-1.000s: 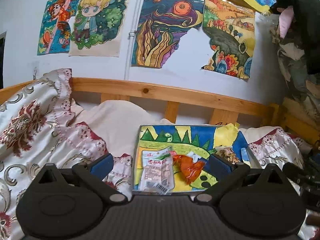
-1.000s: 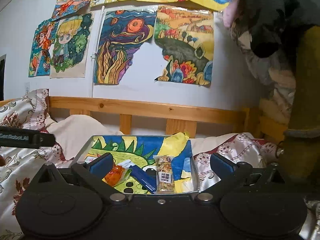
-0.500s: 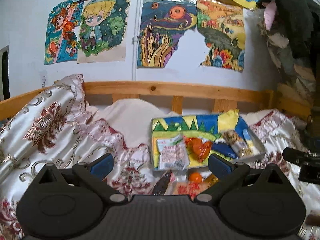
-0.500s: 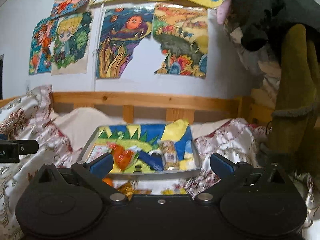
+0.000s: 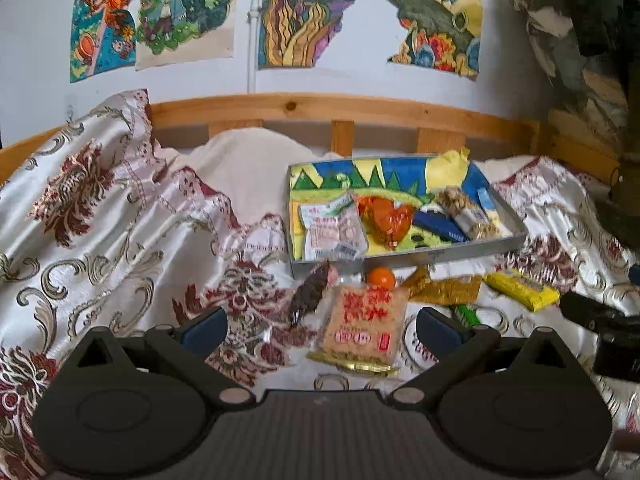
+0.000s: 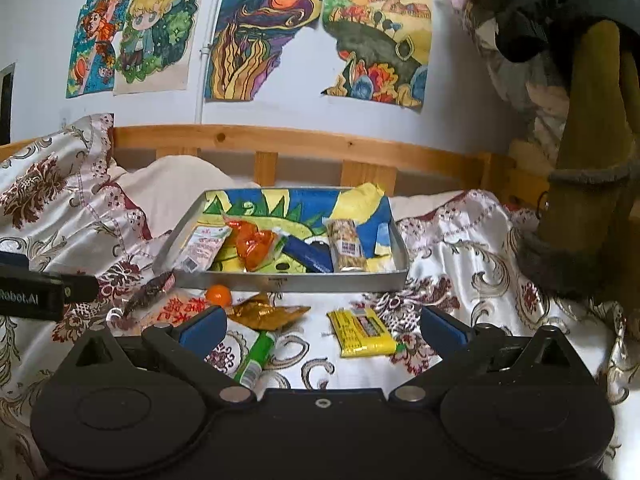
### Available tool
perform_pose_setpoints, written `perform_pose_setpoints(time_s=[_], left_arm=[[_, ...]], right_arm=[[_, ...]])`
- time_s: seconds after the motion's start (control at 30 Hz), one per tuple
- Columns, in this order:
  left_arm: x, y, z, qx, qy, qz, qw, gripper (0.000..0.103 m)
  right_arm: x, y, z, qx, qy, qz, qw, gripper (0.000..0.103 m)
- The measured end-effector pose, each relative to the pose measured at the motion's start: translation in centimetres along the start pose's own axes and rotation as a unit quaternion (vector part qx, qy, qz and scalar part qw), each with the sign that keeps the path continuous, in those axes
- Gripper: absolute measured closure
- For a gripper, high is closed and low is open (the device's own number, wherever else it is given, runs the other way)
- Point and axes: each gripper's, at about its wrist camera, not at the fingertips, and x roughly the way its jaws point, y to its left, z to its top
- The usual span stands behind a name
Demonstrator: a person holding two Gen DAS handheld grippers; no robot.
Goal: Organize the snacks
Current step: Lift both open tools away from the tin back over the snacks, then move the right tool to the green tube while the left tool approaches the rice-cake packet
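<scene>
Two handheld grippers hover level over a bed's patterned satin bedspread (image 6: 460,248), both aimed toward the wooden headboard (image 6: 304,142) and a wall of bright drawings. The left gripper (image 5: 320,324) holds its blue-padded fingers (image 5: 202,326) wide apart and empty; between them lies a clear pack of pale crackers with red lettering (image 5: 362,324), with a dark wrapped bar (image 5: 310,294) and a small orange ball (image 5: 381,276) just beyond the fingertips. The right gripper (image 6: 322,322), fingers likewise spread and empty, frames a green tube (image 6: 256,354), a gold wrapper (image 6: 266,314) and a yellow packet (image 6: 362,332). Farther ahead of both sits the metal tray (image 6: 288,282), lined with a painted sheet and holding a white pouch (image 6: 204,242), an orange wrapper (image 6: 254,246), a blue bar (image 6: 310,254) and a nut bar (image 6: 346,244).
</scene>
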Motion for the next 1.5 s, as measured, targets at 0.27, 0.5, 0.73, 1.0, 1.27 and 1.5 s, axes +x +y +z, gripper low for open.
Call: perform_pose_setpoints(time_s=[0.27,0.5,0.73,1.0,1.27,1.5], left_arm=[[1.1,0.1,-0.7,0.000,0.027,0.018,0.9995,0.001],[1.5,0.3,-0.8,0.002,0.036,0.026,0.9990,0.001],[1.8,0.4,-0.9,0.002,0.043,0.026,0.9987,0.001],[2.1,0.7,-0.9,-0.003,0.053,0.023,0.9983,0.001],[2.5,1.0,-0.9,-0.009,0.059,0.023,0.9979,0.001],[3.4,1.3,-1.0,-0.018,0.065,0.019,0.9976,0.001]], right_arm=[[0.5,0.6,-0.5,-0.012,0.020,-0.007,1.000,0.001],[0.7,0.8,-0.8,-0.012,0.028,-0.004,1.000,0.001],[1.3,1.0,-1.6,-0.008,0.056,0.006,0.998,0.001],[2.0,1.6,-2.4,-0.012,0.080,0.015,0.997,0.001],[2.5,2.0,-2.8,-0.017,0.096,0.024,0.995,0.001],[3.4,2.4,-2.8,-0.023,0.101,0.033,0.994,0.001]])
